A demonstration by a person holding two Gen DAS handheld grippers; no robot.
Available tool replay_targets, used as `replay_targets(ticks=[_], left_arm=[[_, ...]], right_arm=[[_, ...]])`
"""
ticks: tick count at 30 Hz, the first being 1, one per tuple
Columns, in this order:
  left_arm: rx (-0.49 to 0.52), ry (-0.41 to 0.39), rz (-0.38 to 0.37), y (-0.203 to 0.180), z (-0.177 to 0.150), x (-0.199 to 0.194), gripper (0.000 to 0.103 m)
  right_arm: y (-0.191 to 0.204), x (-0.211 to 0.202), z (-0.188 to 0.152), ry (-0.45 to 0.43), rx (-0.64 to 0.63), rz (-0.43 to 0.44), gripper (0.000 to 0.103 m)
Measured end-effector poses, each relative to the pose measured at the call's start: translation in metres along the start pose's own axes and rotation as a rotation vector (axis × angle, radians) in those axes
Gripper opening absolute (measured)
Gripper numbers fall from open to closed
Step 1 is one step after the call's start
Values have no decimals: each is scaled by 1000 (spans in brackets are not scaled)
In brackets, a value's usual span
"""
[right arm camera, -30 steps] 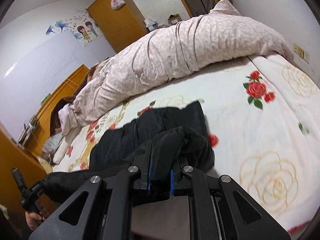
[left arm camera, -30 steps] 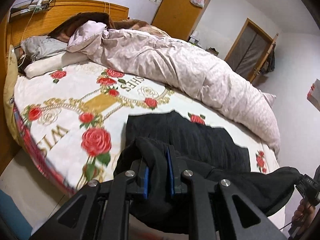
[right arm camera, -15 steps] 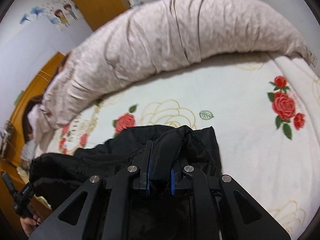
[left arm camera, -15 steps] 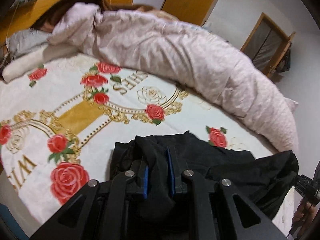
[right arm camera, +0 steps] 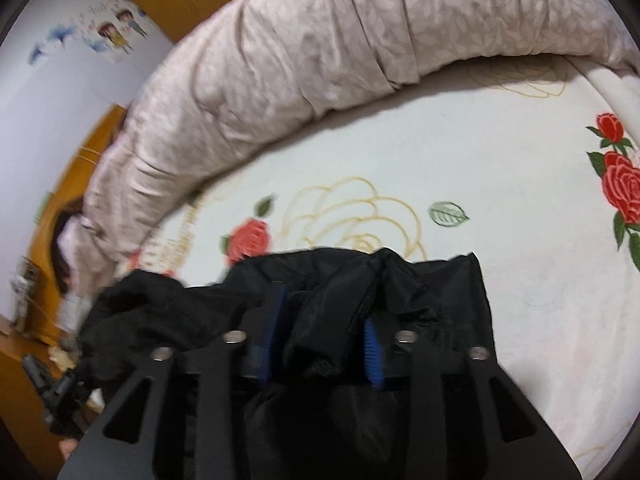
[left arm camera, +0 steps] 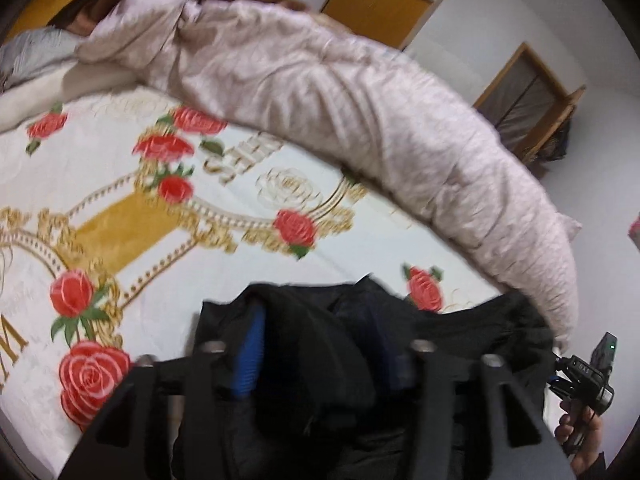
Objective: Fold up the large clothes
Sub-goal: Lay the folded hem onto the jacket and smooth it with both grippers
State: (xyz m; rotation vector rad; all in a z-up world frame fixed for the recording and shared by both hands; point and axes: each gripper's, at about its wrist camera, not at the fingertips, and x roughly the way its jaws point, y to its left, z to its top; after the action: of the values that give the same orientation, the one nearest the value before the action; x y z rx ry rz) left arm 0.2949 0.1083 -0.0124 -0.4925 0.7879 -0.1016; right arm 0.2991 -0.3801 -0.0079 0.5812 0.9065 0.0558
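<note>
Garment: the large black padded garment (left arm camera: 460, 328) lies on the white bed cover printed with red roses and gold scrolls (left arm camera: 120, 184), at the near edge of the bed, doubled over on itself so its far hem runs in a fairly straight line across the cover.
My left gripper (left arm camera: 316, 344): released; its jaws have just been opening, the blue pads stand apart, and a loose hump of black fabric sits between them without being pinched.
My right gripper (right arm camera: 320, 344): also let go; its jaws have just been opening, and a bunched fold of the same fabric rests between the blue pads, free of both.
Other hand in view: my right hand (left arm camera: 580, 436) shows at the lower right of the left wrist view, wrapped round its tool's handle.
Surroundings: the long pale pink quilted duvet (right arm camera: 320, 60) lies rolled along the far side of the bed, well apart from the garment.
Done so far, as I judge it: one fold has been laid down and both corners dropped onto the bed.
Left to do, as I judge it: the bundle is lumpy where I let go, so it wants smoothing, and probably another fold to make it compact; sleeves are hidden, so I cannot tell their state.
</note>
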Motion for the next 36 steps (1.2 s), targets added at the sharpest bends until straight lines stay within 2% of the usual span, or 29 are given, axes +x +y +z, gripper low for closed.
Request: replay_targets(ticks=[1, 3, 4, 6, 8, 11, 15, 17, 18, 19, 20, 21, 22, 25, 29, 36], left_arm=[[13, -36, 10, -3, 2, -8, 80], [46, -97, 30, -7, 8, -21, 81], [49, -105, 21, -8, 12, -25, 82], [48, -87, 25, -6, 17, -24, 82], [56, -50, 41, -3, 19, -17, 82], [89, 36, 47, 2, 16, 6, 82], [133, 167, 43, 6, 14, 46, 82], [140, 205, 25, 5, 16, 61, 77], [145, 206, 15, 3, 17, 63, 67], [157, 196, 25, 0, 18, 63, 55], [176, 166, 41, -4, 19, 59, 47], [194, 128, 59, -8, 20, 53, 36], [201, 92, 73, -10, 21, 49, 32], [182, 40, 111, -10, 26, 55, 30], [136, 71, 184, 6, 18, 92, 31], [100, 71, 213, 21, 0, 125, 34]], right_arm=[[1, -6, 1, -9, 6, 37, 61], [4, -14, 2, -26, 6, 92, 73], [8, -22, 3, -50, -19, 102, 77], [13, -29, 2, -78, -67, 96, 77], [15, -33, 1, -101, -109, 77, 77], [5, -23, 2, -73, -140, 14, 77], [-23, 22, 6, 62, -132, -21, 77], [-27, 33, 8, 105, -141, -19, 77], [-25, 35, 10, 103, -152, -24, 71], [-22, 32, 12, 77, -164, -38, 46], [-20, 29, 13, 53, -170, -49, 33], [-16, 23, 15, 16, -176, -59, 22], [-14, 20, 16, -5, -187, -77, 17], [-10, 34, 21, -15, -200, -149, 17], [-12, 71, 21, 18, -217, -221, 17], [-18, 121, 11, 49, -300, -325, 19]])
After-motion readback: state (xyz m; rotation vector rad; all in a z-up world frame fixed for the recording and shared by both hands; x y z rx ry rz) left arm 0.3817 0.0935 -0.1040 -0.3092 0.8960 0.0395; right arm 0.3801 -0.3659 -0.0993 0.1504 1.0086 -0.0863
